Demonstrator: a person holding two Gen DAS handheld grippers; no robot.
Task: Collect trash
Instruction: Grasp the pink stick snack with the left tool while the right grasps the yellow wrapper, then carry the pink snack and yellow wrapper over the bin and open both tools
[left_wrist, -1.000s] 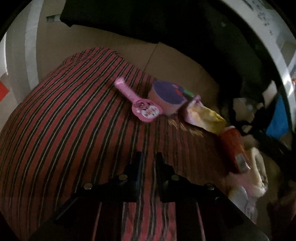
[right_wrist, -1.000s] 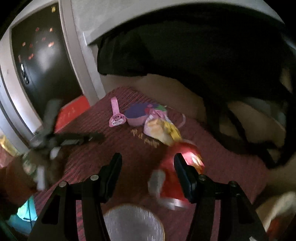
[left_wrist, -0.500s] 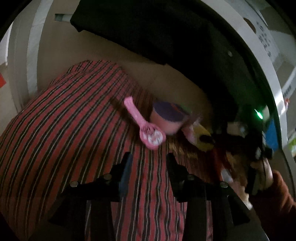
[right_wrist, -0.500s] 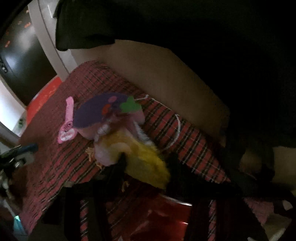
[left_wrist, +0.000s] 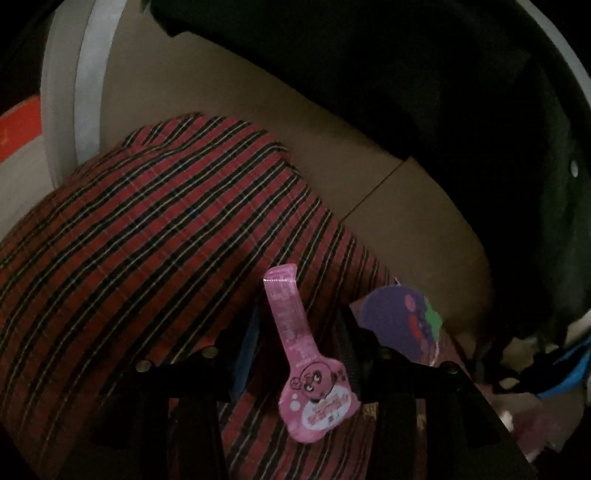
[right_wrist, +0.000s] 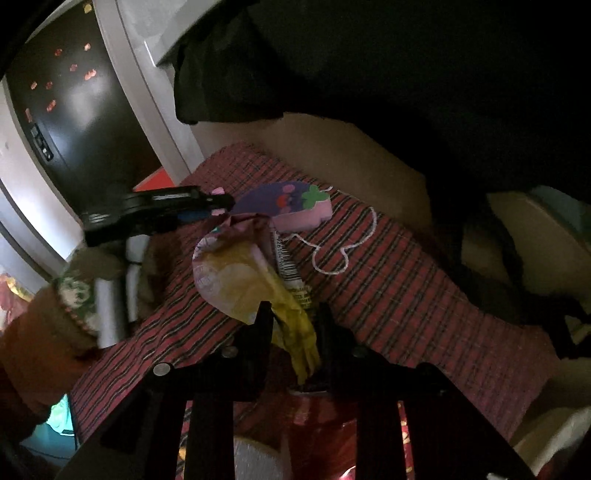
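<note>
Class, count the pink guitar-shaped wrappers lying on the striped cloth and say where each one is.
1. The pink guitar-shaped wrapper lies on the striped cloth, between the open left gripper fingers. More may hide under the other litter.

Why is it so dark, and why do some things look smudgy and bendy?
Left wrist view: very dim; only the pink wrapper and the striped cloth show clearly, and the black fingers melt into shadow. Right wrist view: brighter on its left side, with glare on the dark door; the hand holding the other gripper is smeared. Both views: the fisheye lens bends straight edges.
</note>
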